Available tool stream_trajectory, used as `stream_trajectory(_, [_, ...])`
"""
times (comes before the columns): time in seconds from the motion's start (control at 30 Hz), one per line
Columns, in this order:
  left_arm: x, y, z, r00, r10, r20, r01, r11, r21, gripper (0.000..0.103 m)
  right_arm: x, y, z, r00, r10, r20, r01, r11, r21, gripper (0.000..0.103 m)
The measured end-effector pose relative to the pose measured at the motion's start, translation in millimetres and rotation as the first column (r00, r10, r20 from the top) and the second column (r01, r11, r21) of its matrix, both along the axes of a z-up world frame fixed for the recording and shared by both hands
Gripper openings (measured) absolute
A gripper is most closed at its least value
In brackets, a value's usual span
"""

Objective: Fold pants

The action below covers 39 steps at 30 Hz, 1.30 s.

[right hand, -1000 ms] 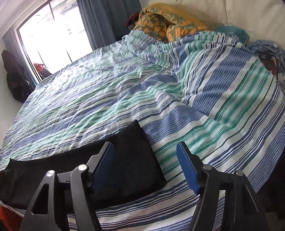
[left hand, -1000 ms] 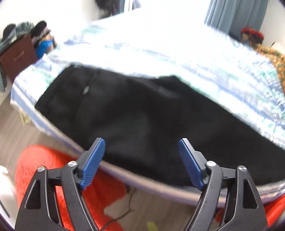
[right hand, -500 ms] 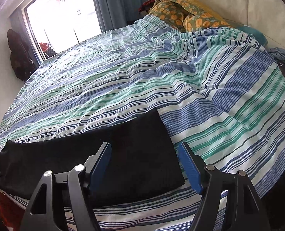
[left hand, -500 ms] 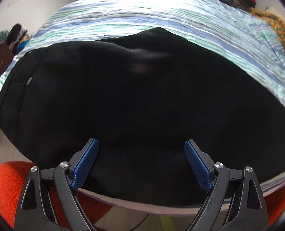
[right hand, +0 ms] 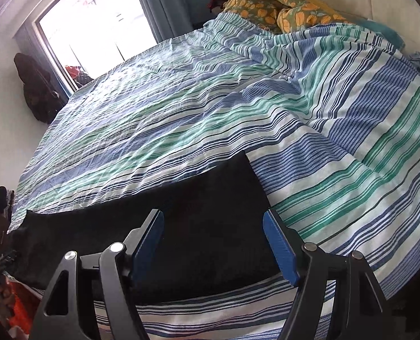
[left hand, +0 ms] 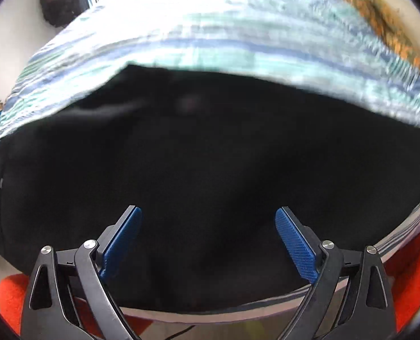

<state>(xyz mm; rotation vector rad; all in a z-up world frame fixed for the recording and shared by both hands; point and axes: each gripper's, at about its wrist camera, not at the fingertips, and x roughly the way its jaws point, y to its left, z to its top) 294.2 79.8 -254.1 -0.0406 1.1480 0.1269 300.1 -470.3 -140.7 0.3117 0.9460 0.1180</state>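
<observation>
Black pants (left hand: 210,147) lie flat along the near edge of a bed with a striped sheet (left hand: 210,36). In the left wrist view they fill most of the picture, with the waist end at the far left. My left gripper (left hand: 208,212) hangs close above their middle, pointing steeply down, open wide with nothing pinched between its blue pads. In the right wrist view the leg end of the pants (right hand: 224,187) lies just ahead of my right gripper (right hand: 212,215). That gripper is open, its pads straddling the hem from above without pressing on it.
The striped sheet (right hand: 238,107) covers the whole bed behind the pants. A rolled orange floral blanket (right hand: 278,8) lies at the bed's head. A window (right hand: 96,22) and a dark bag (right hand: 37,90) are at the far side. An orange rug (left hand: 417,269) lies on the floor below the bed edge.
My left gripper has dropped closer to the pants, rolled and shifted sideways, so the black cloth now fills its view; its jaws stand a little wider. The right gripper tipped down slightly towards the hem.
</observation>
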Motion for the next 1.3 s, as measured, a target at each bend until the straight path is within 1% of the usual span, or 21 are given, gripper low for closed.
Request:
stream_trajectory(0.03, [-6.1,-5.8,-1.9,1.000,0.000,0.008,0.000,1.000,0.022,0.092,-0.9,-4.7,-1.4,1.000,-0.009,-0.003,0.009,1.000,0.023,0.072])
stream_trajectory(0.07, [-8.9,-9.7,3.6,0.999,0.002,0.032,-0.003,1.000,0.029,0.091,-2.5,-9.6,-1.8,1.000,-0.021,-0.001,0.021,0.999,0.044,0.072])
stream_trajectory(0.13, [-5.2,-19.7,18.5,0.998,-0.029,0.051,0.029,1.000,-0.008,0.091,-7.4,-18.0,-2.9,0.999,-0.042,0.006,0.042,0.996,0.079,0.072])
stream_trajectory(0.23, [18.8,-47.4,47.9,0.990,-0.078,0.116,0.083,0.996,-0.042,0.093,-8.2,-25.7,-7.6,0.998,-0.061,-0.003,0.061,0.993,0.102,0.072])
stream_trajectory(0.27, [31.2,-61.1,57.7,0.987,-0.100,0.127,0.107,0.993,-0.054,0.093,-7.5,-27.6,-8.5,0.998,-0.067,-0.009,0.068,0.992,0.103,0.072])
stream_trajectory(0.33, [60.1,-91.8,67.3,0.981,-0.150,0.124,0.160,0.984,-0.074,0.094,-7.1,-29.6,-9.4,0.997,-0.074,-0.012,0.075,0.991,0.110,0.072])
stream_trajectory(0.4, [91.5,-126.7,70.0,0.971,-0.209,0.112,0.217,0.974,-0.066,0.094,-7.1,-29.5,-8.1,0.998,-0.069,-0.004,0.069,0.990,0.120,0.072])
stream_trajectory(0.43, [105.2,-145.6,67.8,0.967,-0.232,0.106,0.237,0.971,-0.038,0.094,-7.3,-28.9,-7.5,0.998,-0.064,0.000,0.064,0.990,0.124,0.072])
stream_trajectory(0.5, [125.7,-181.3,57.3,0.964,-0.254,0.084,0.255,0.967,0.005,0.094,-6.9,-28.6,-7.3,0.998,-0.057,0.001,0.056,0.990,0.128,0.072])
stream_trajectory(0.57, [132.2,-209.3,36.9,0.963,-0.269,0.030,0.268,0.963,0.036,0.094,-6.2,-28.8,-7.2,0.999,-0.054,0.000,0.054,0.990,0.127,0.072])
stream_trajectory(0.6, [124.6,-214.8,20.9,0.960,-0.281,0.000,0.281,0.958,0.058,0.093,-6.0,-29.6,-7.2,0.999,-0.054,0.000,0.053,0.990,0.128,0.072])
stream_trajectory(0.67, [103.1,-231.3,4.0,0.942,-0.335,-0.035,0.337,0.939,0.075,0.092,-7.0,-33.2,-7.5,0.998,-0.057,0.002,0.057,0.989,0.138,0.072])
stream_trajectory(0.73, [77.5,-236.4,1.9,0.924,-0.382,-0.022,0.382,0.919,0.099,0.092,-9.2,-40.7,-9.3,0.998,-0.066,-0.005,0.066,0.983,0.172,0.072])
stream_trajectory(0.8, [58.9,-238.4,0.7,0.915,-0.403,-0.008,0.401,0.908,0.122,0.094,-9.3,-52.7,-14.2,0.996,-0.078,-0.034,0.083,0.967,0.241,0.072])
stream_trajectory(0.87, [50.4,-230.0,2.3,0.923,-0.385,-0.007,0.384,0.918,0.098,0.095,-10.9,-66.2,-18.8,0.991,-0.102,-0.081,0.122,0.940,0.319,0.072])
stream_trajectory(0.93, [51.3,-220.9,1.1,0.940,-0.340,-0.010,0.340,0.940,0.035,0.096,-17.3,-76.7,-21.4,0.983,-0.128,-0.129,0.169,0.902,0.398,0.072])
stream_trajectory(1.0, [50.9,-216.9,-2.2,0.949,-0.314,-0.008,0.314,0.949,0.003,0.096,-24.6,-79.6,-23.9,0.976,-0.132,-0.171,0.196,0.870,0.452,0.072])
stream_trajectory(1.1, [46.0,-217.9,-3.1,0.947,-0.322,0.011,0.321,0.947,0.027,0.097,-29.1,-77.3,-35.1,0.962,-0.127,-0.243,0.234,0.842,0.487,0.072])
stream_trajectory(1.13, [45.4,-219.3,-4.1,0.947,-0.322,0.014,0.321,0.947,0.030,0.097,-28.1,-75.7,-40.5,0.956,-0.124,-0.266,0.245,0.837,0.489,0.072])
stream_trajectory(1.23, [41.6,-220.0,-5.6,0.948,-0.317,0.024,0.317,0.948,0.024,0.097,-19.2,-67.2,-56.3,0.937,-0.122,-0.327,0.271,0.844,0.462,0.072])
stream_trajectory(1.3, [39.9,-219.7,-6.1,0.947,-0.320,0.030,0.319,0.947,0.023,0.097,-11.4,-60.6,-65.9,0.937,-0.113,-0.331,0.272,0.829,0.488,0.073])
